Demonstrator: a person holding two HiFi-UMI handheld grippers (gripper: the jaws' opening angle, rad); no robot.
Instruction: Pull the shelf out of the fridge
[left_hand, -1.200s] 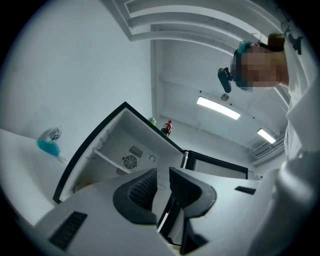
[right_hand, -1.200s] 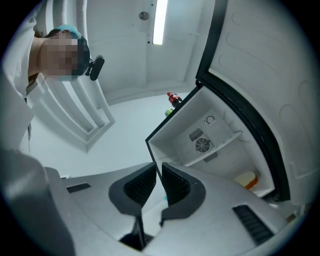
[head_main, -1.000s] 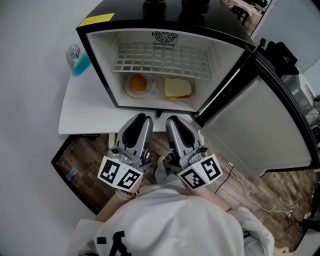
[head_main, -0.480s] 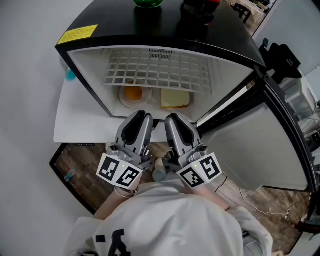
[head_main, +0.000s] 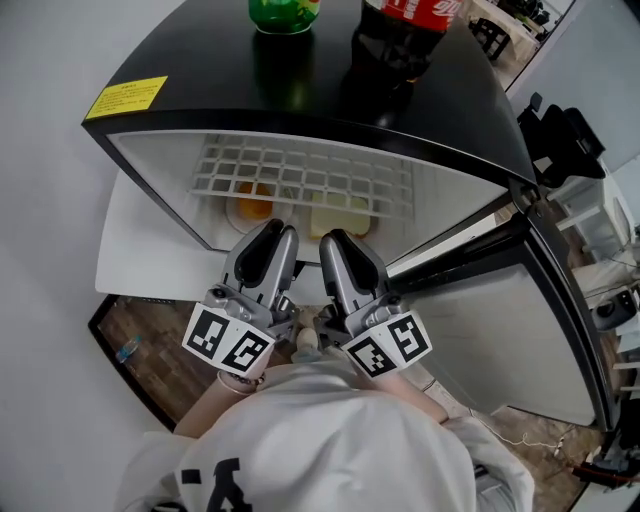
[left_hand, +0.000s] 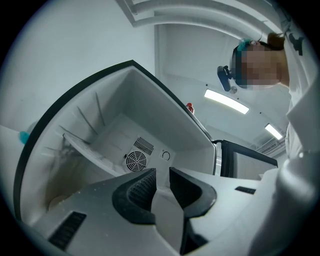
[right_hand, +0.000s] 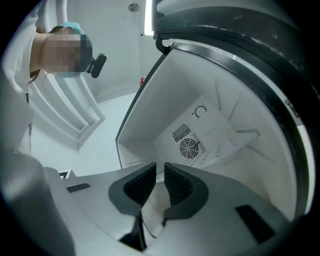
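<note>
The small black fridge stands open, and its white wire shelf sits on the rails in the upper half. In the left gripper view the shelf shows edge-on at the left; in the right gripper view the shelf shows at the right. My left gripper and right gripper are side by side at the fridge mouth, just short of the shelf's front edge. Both are shut with nothing between the jaws. Neither touches the shelf.
Under the shelf lie a plate with an orange food and a pale yellow slice. The fridge door hangs open at the right. A green bottle and a cola bottle stand on top. The fridge rests on a white table.
Both grippers have moved forward toward the fridge opening, side by side. The fridge now looks closer, and its top with the bottles has come into view. The jaws stay shut.
</note>
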